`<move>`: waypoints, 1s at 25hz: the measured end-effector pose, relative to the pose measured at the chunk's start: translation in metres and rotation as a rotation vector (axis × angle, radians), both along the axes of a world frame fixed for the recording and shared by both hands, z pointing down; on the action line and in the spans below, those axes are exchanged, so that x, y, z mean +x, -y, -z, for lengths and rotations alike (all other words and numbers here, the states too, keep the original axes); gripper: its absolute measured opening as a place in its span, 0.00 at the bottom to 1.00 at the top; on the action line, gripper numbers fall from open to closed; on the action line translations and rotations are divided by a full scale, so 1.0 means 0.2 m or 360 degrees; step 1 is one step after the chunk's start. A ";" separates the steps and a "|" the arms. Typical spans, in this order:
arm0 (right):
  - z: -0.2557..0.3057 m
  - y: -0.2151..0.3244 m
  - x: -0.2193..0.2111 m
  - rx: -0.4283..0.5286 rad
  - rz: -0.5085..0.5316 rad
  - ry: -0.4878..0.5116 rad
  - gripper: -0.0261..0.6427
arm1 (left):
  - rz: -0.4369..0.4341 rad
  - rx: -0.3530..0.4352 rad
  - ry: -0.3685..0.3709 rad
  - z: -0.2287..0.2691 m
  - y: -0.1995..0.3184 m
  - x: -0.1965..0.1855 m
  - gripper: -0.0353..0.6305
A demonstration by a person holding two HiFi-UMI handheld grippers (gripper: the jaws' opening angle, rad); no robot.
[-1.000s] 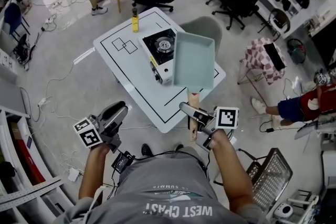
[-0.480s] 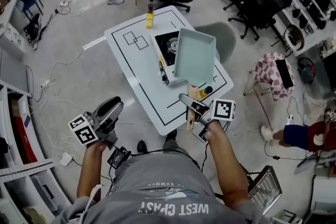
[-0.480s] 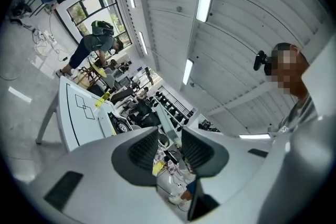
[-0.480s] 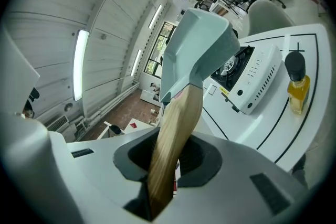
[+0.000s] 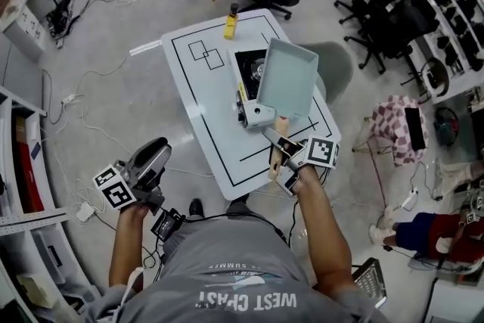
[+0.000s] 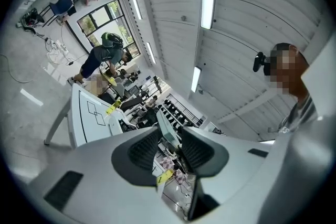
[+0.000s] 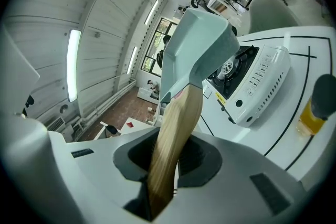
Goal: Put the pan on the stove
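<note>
White table (image 5: pixel 204 98), right tongs (image 5: pixel 280 147) gripping pan (image 5: pixel 286 79) – above stove (image 5: pixel 247 72), shirt (image 5: pixel 242 284) print "WEST"

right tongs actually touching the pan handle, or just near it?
Touching. The right gripper view shows the wooden pan handle running down between the jaws of the right tongs, with both pads pressed against it.

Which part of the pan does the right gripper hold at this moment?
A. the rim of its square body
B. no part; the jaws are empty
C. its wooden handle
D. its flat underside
C: in the right gripper view the right gripper has its jaws closed on the wooden handle, and the pale green pan stands out beyond them near the stove.
</note>
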State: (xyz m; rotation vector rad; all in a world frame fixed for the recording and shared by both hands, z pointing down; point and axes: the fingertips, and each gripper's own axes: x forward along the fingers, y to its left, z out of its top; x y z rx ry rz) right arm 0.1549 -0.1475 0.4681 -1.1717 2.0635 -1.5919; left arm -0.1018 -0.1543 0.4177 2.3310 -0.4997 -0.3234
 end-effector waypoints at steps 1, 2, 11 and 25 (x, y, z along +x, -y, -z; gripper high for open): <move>-0.02 0.02 0.01 -0.0007 0.0003 -0.0010 0.17 | 0.0015 -0.0006 -0.0001 -0.01 0.01 -0.01 0.25; -0.03 0.04 0.01 -0.0012 0.0007 -0.0015 0.17 | 0.0029 -0.0011 -0.0001 -0.02 0.01 -0.02 0.25; -0.17 0.21 0.04 -0.0071 0.0016 0.0006 0.17 | 0.0114 -0.0050 0.0009 -0.10 0.05 -0.06 0.25; -0.36 0.34 0.09 -0.0197 -0.0016 0.0056 0.17 | 0.0191 -0.0116 0.0037 -0.19 0.01 -0.08 0.25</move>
